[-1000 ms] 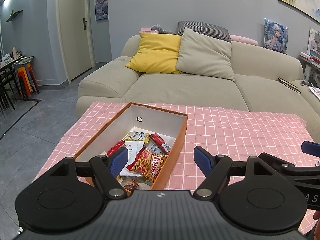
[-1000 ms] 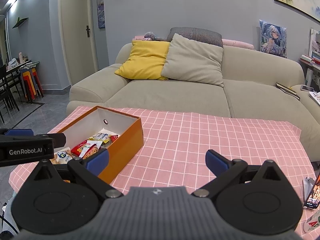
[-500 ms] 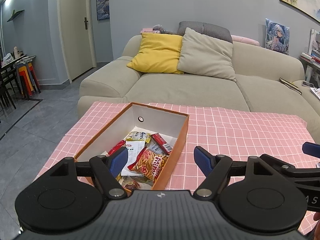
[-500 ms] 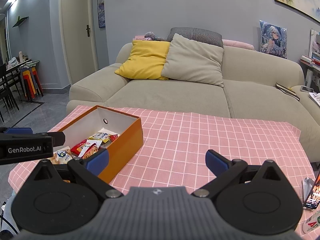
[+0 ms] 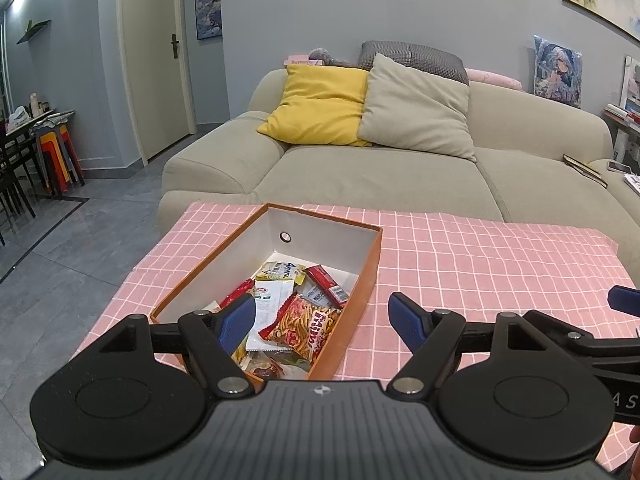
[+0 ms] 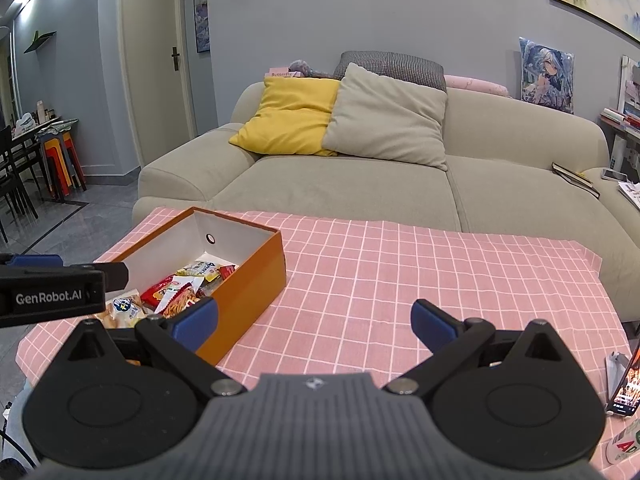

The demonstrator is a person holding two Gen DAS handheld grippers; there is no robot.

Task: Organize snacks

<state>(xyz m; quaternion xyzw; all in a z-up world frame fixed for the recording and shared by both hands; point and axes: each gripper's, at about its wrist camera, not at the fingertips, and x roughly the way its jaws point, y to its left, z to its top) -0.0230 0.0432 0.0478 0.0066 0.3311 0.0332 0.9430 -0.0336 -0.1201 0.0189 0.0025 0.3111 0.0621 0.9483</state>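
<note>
Orange box (image 5: 362,276) of snack packets (image 5: 300,320) on the pink checked tablecloth (image 6: 400,280) at near left, left gripper (image 5: 322,316) spread wide above it, right gripper (image 6: 314,316) wide apart over bare cloth, beige sofa (image 6: 360,188) beyond, phone (image 6: 628,380) at near right

1. My right gripper (image 6: 314,318) is wide open and holds nothing.
2. An orange box (image 6: 256,276) sits on the pink checked cloth (image 6: 420,272), to my left.
3. Snack packets (image 6: 176,288) lie inside it.
4. My left gripper (image 6: 52,294) pokes in beside the box.
</note>
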